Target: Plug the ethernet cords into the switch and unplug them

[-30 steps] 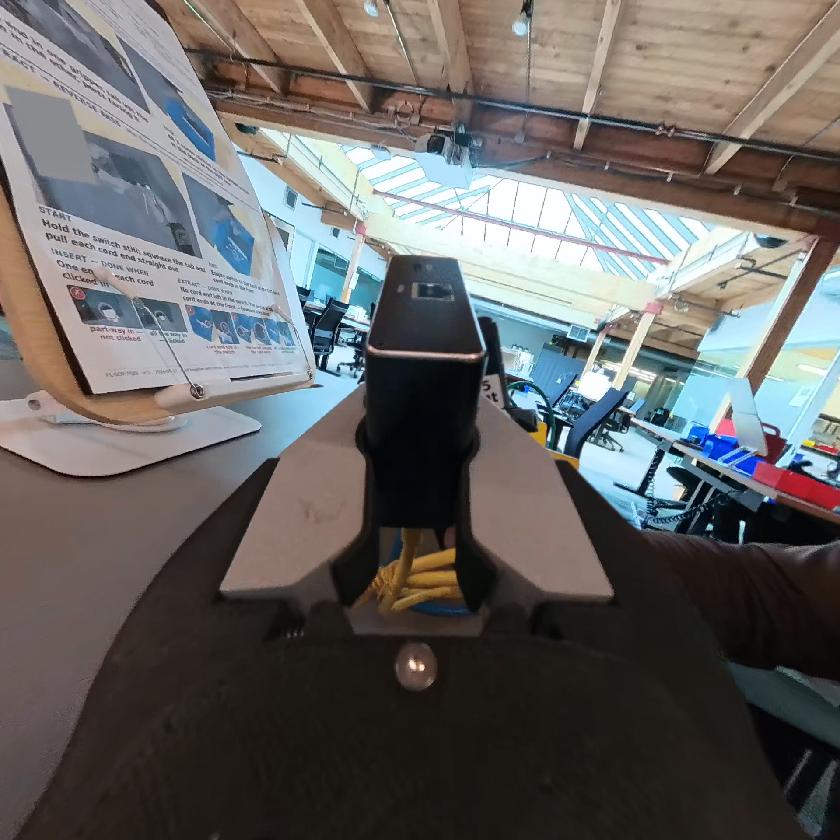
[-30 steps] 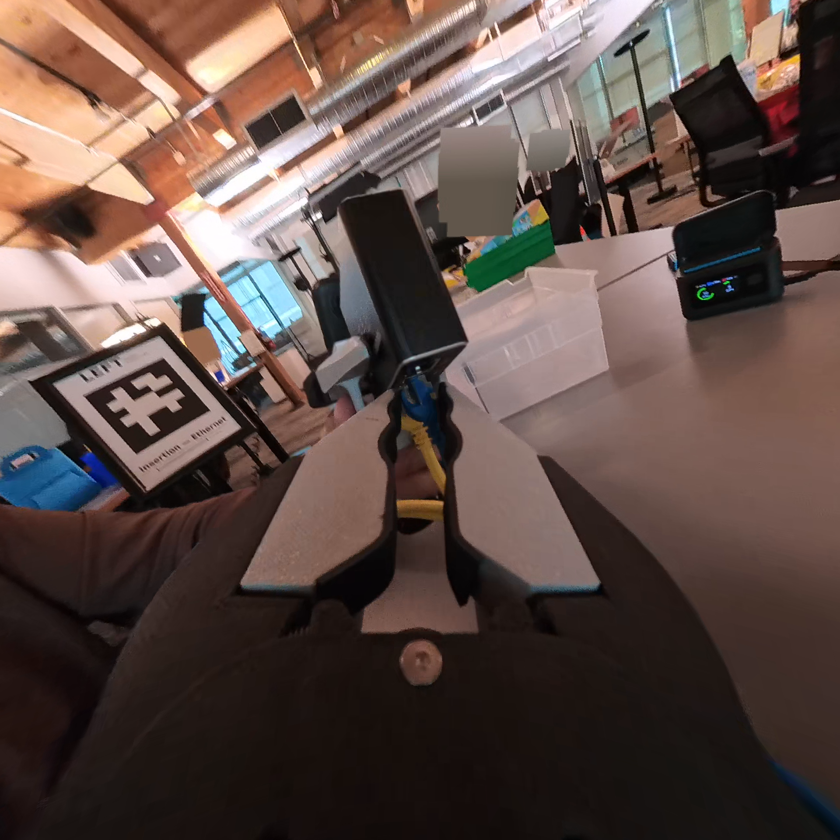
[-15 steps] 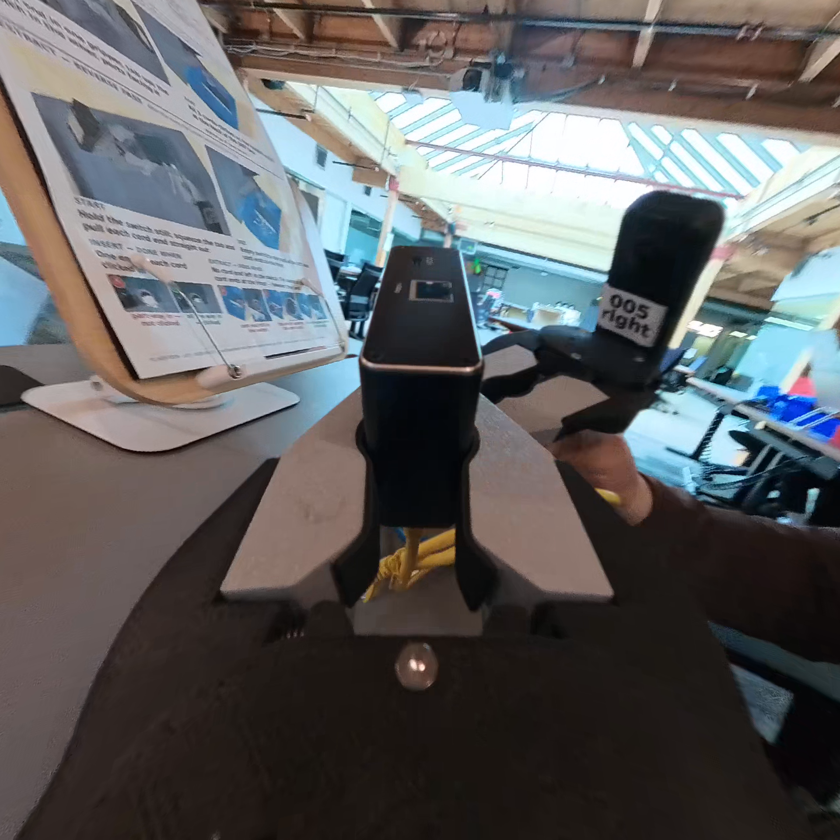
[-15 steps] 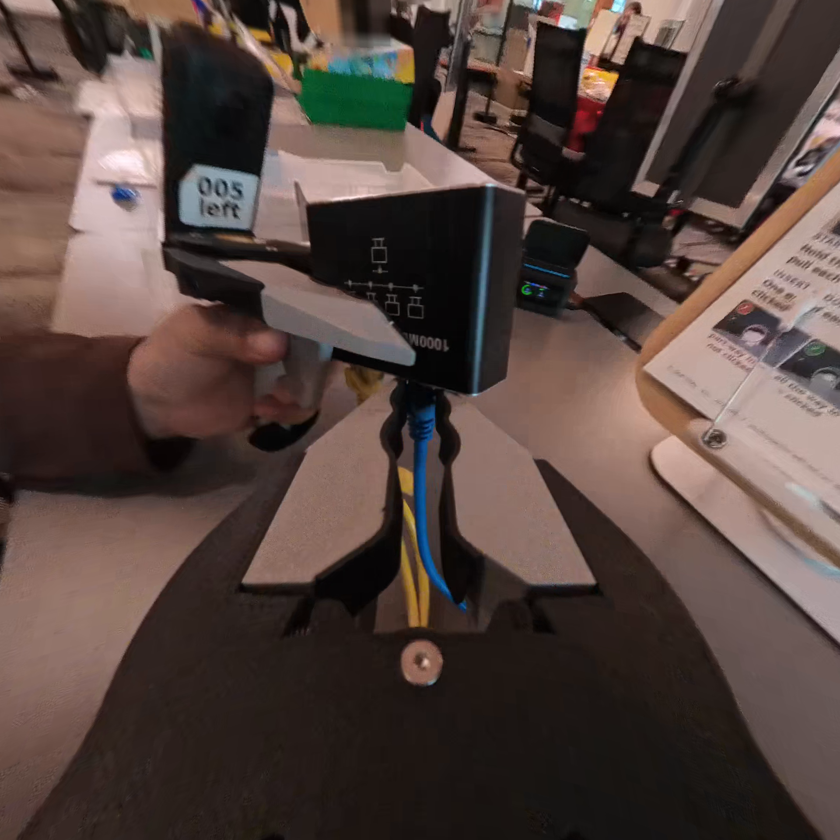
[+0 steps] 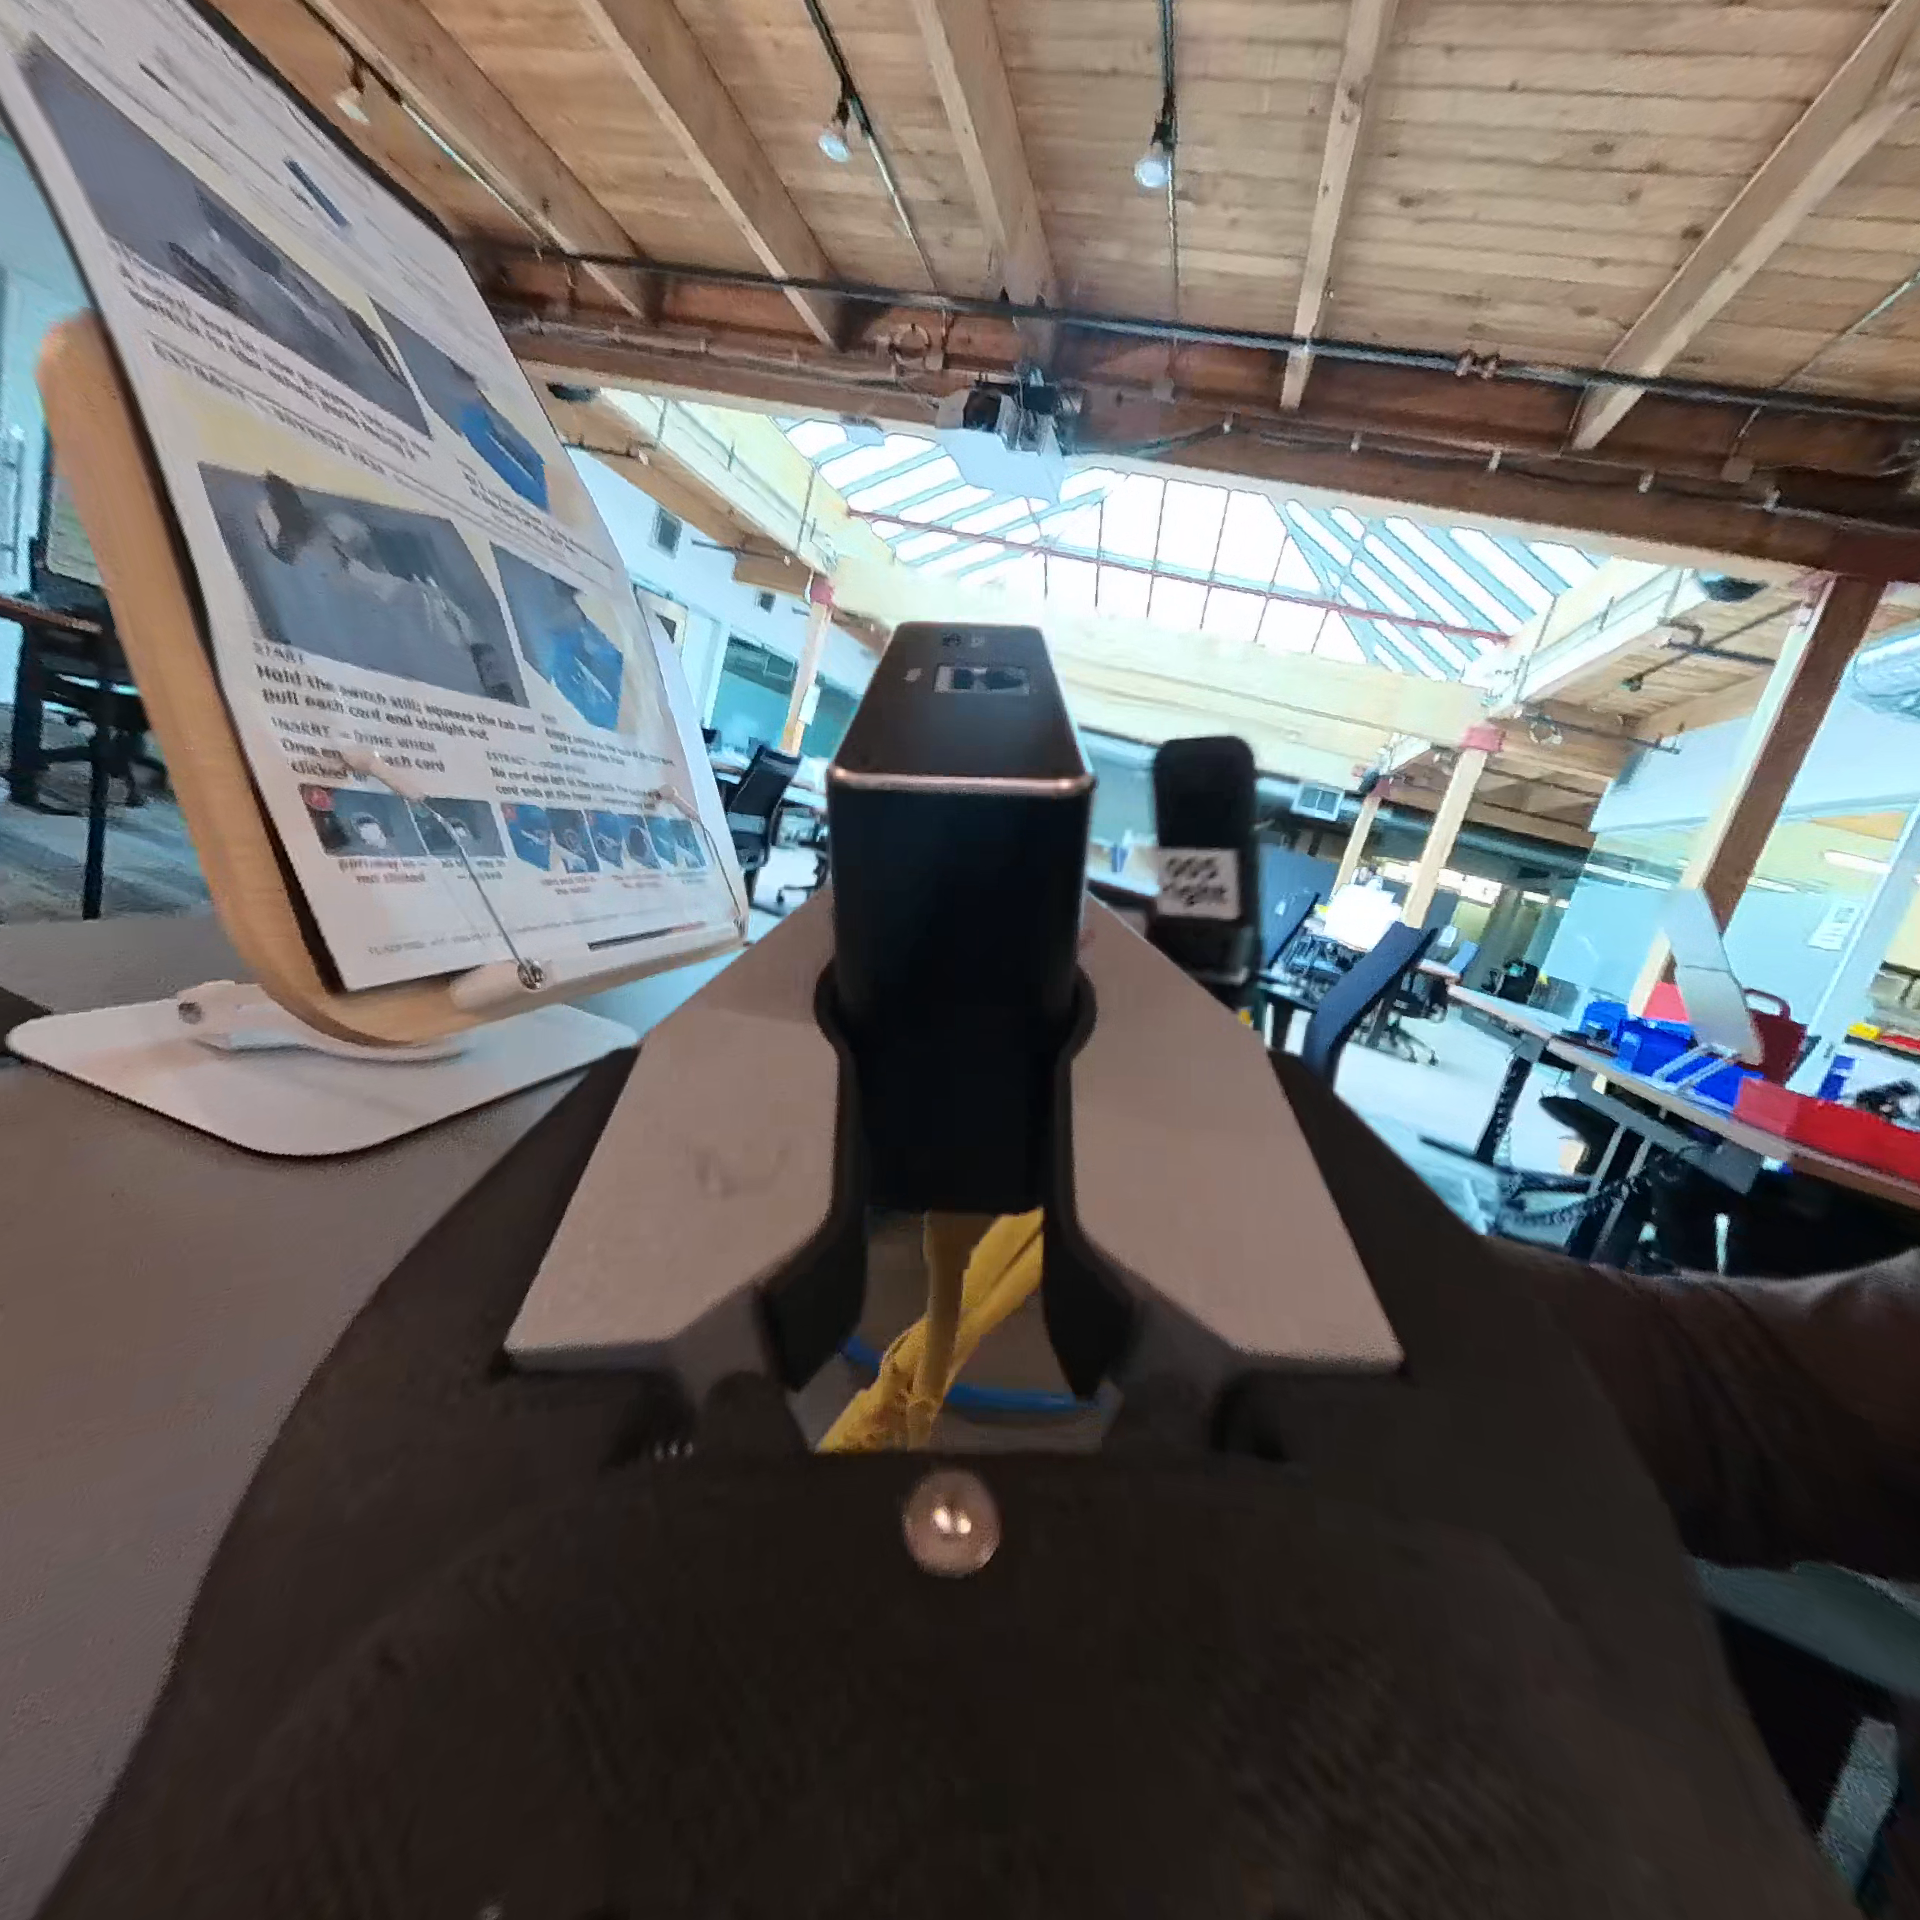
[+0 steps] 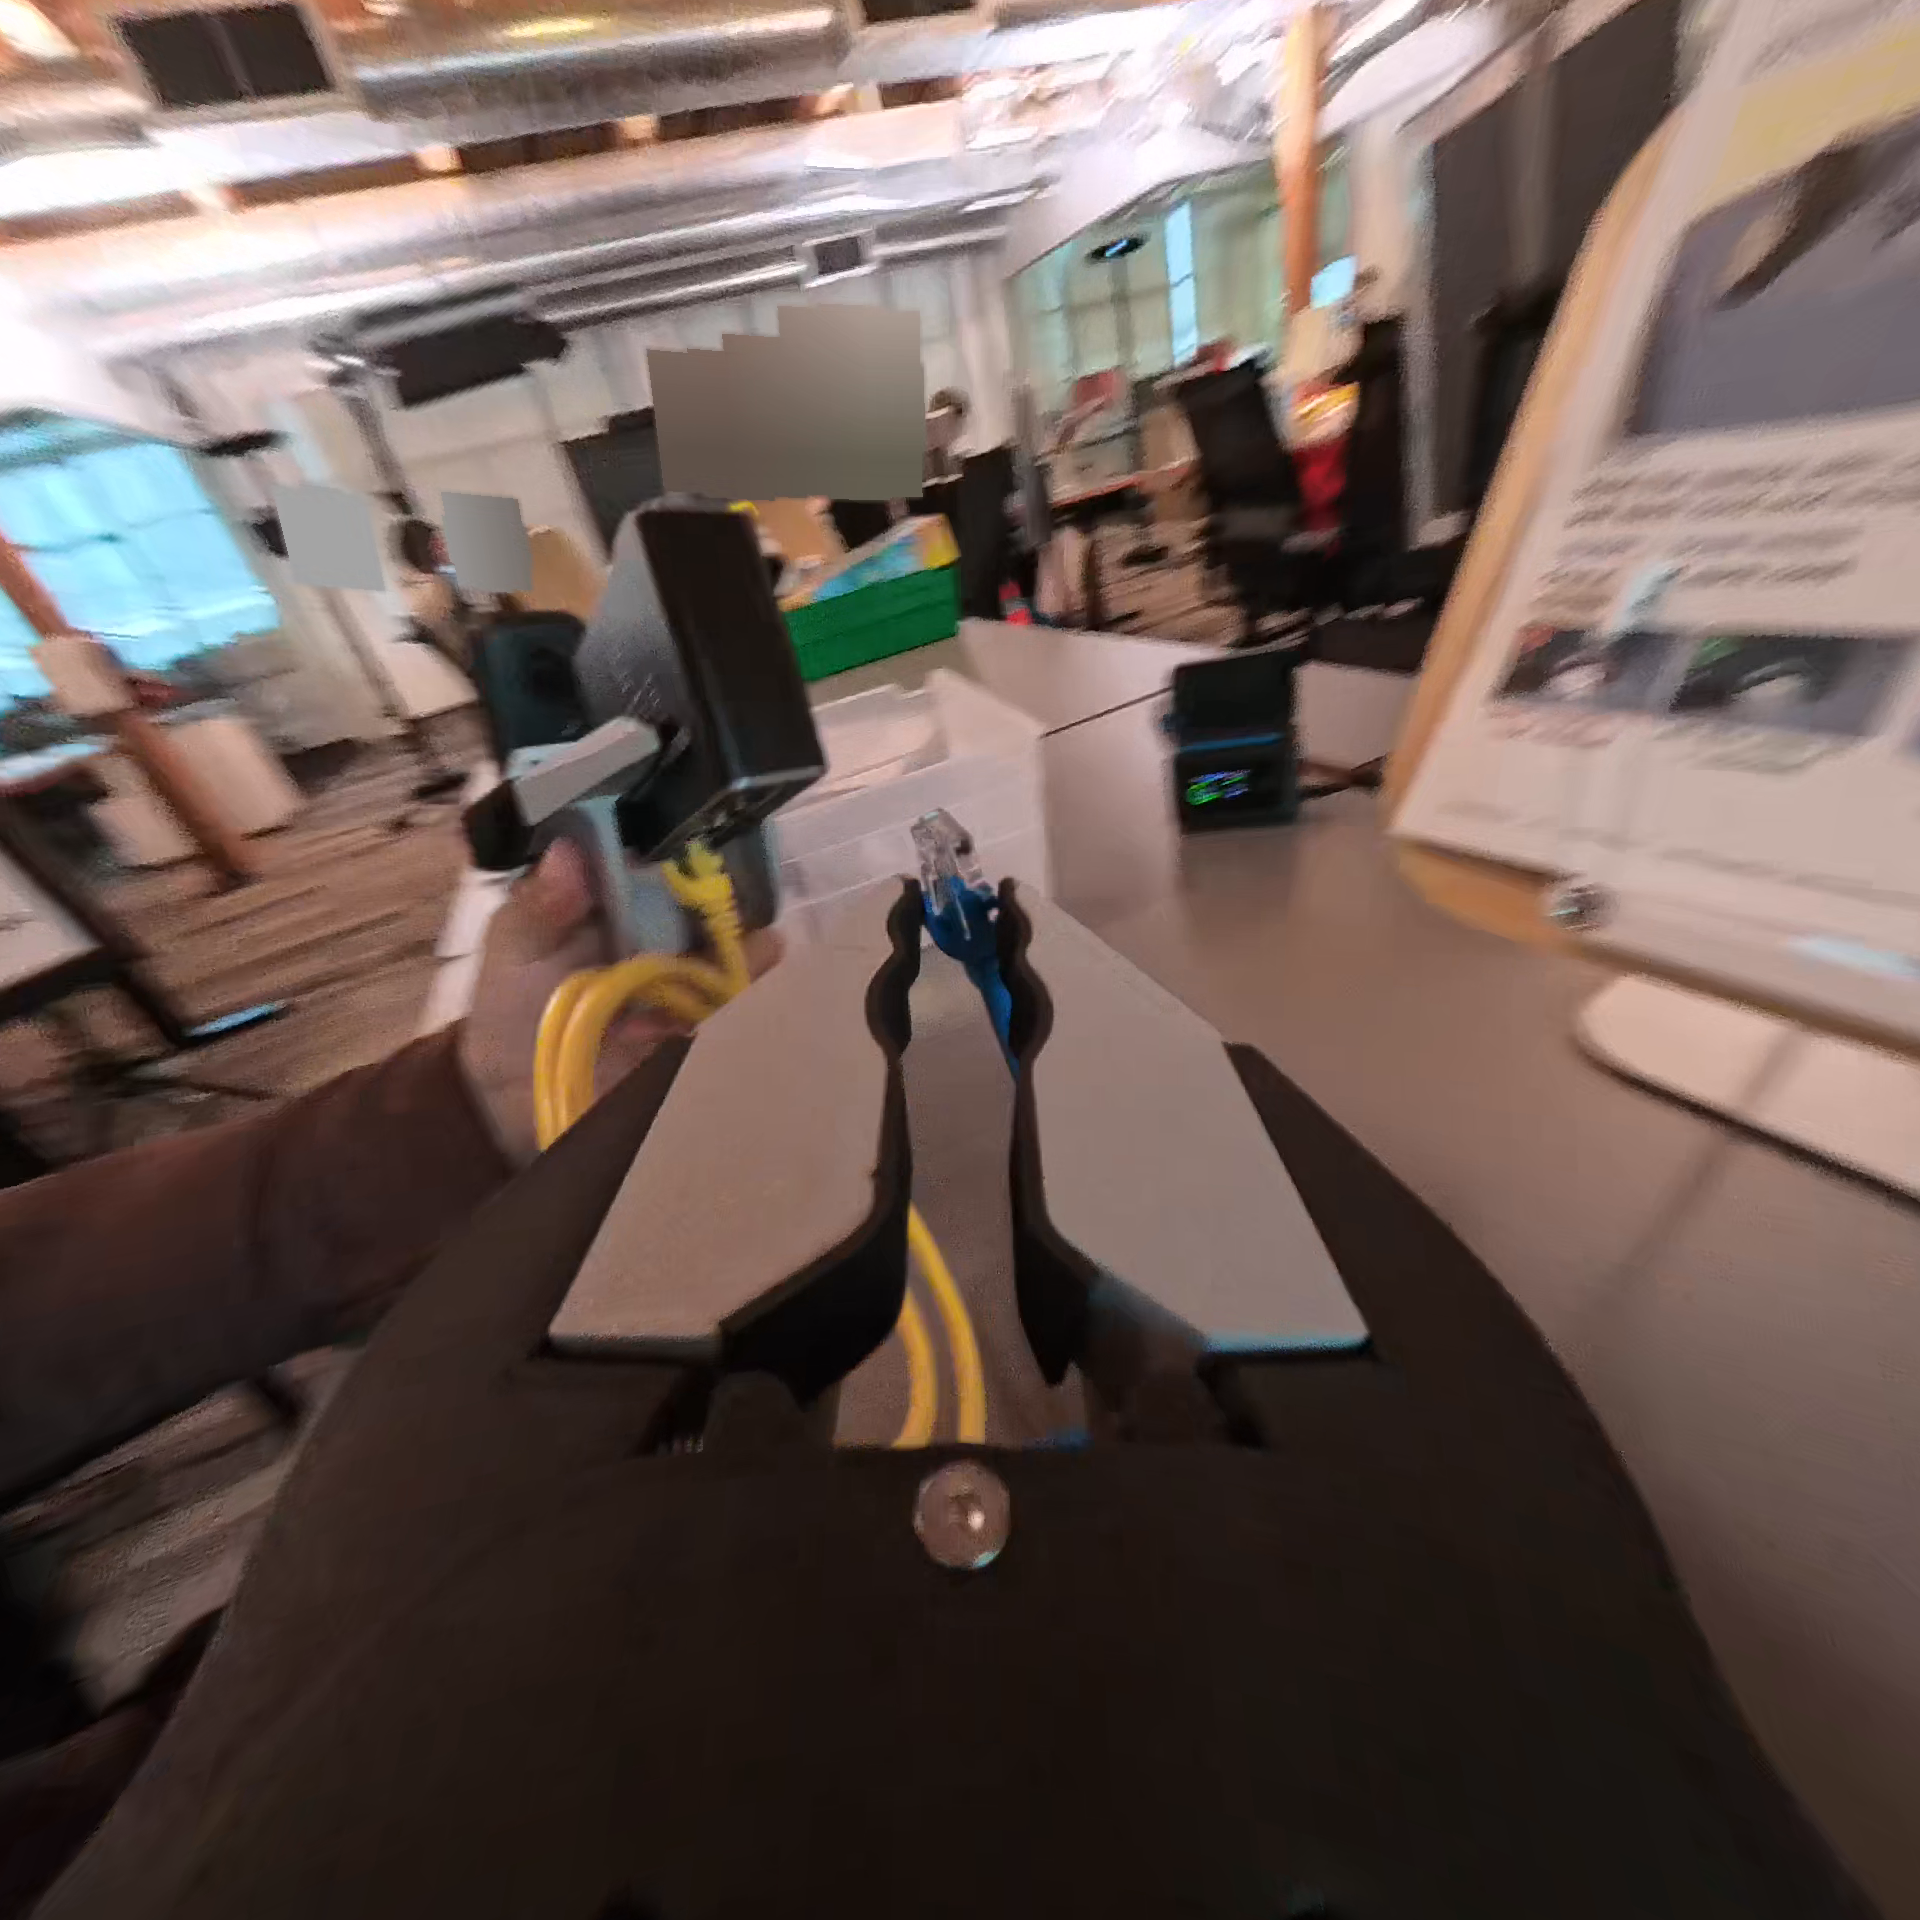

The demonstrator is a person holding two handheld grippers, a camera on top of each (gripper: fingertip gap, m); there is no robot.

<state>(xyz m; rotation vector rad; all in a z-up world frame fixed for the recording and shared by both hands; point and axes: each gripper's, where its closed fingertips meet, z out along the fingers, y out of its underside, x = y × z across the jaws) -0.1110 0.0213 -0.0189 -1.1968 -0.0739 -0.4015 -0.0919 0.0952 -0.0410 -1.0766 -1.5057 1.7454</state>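
My left gripper (image 5: 956,987) is shut on the black switch (image 5: 958,894) and holds it upright in the air; the switch also shows in the right wrist view (image 6: 717,665), at upper left. A yellow cord (image 6: 707,894) is plugged into its underside and loops down past the hand. My right gripper (image 6: 958,904) is shut on the blue cord (image 6: 961,914) just behind its clear plug (image 6: 943,850), which is free in the air to the right of the switch. Yellow and blue cord (image 5: 935,1340) show between my left fingers.
A wooden stand with an instruction sheet (image 5: 343,665) sits on the grey table (image 5: 156,1299) at left, and at right in the right wrist view (image 6: 1704,582). A small black device with a lit screen (image 6: 1231,748) and a clear plastic bin (image 6: 935,769) stand farther back.
The blue plug was in the switch and is now out of it. My right gripper has pulled away to the right with the blue cord. The left gripper still holds the switch.
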